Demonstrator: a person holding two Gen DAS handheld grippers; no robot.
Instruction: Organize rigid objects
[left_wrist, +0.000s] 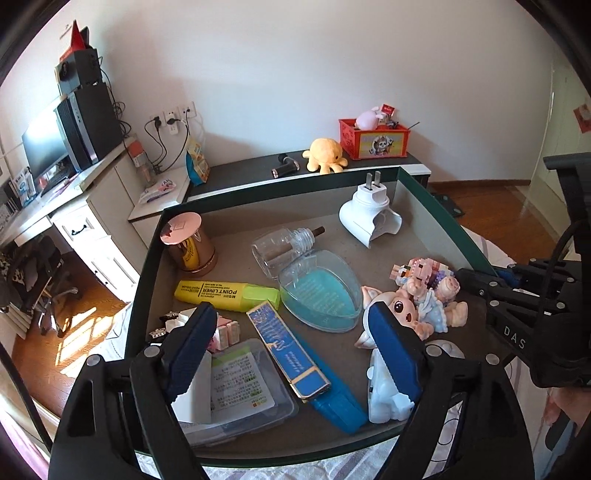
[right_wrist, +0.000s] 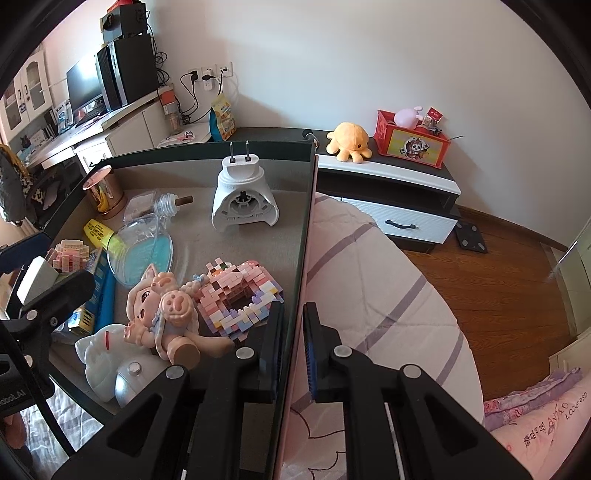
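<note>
Clutter fills a shallow dark-green tray (left_wrist: 436, 206) lying on a bed. In the left wrist view the left gripper (left_wrist: 295, 341) hangs over the lower middle of the frame, its jaws released and spread wide, with nothing pressed between them; below lie a blue-and-gold box (left_wrist: 286, 350) and a clear plastic case (left_wrist: 240, 387). A yellow highlighter (left_wrist: 221, 291) lies at left of centre, a white plug-in device (left_wrist: 369, 214) stands at upper right, and a pink doll figure (left_wrist: 417, 310) lies at right. In the right wrist view the right gripper (right_wrist: 293, 354) is clenched on the tray's side wall at lower centre, beside a brick-built model (right_wrist: 240, 295)
</note>
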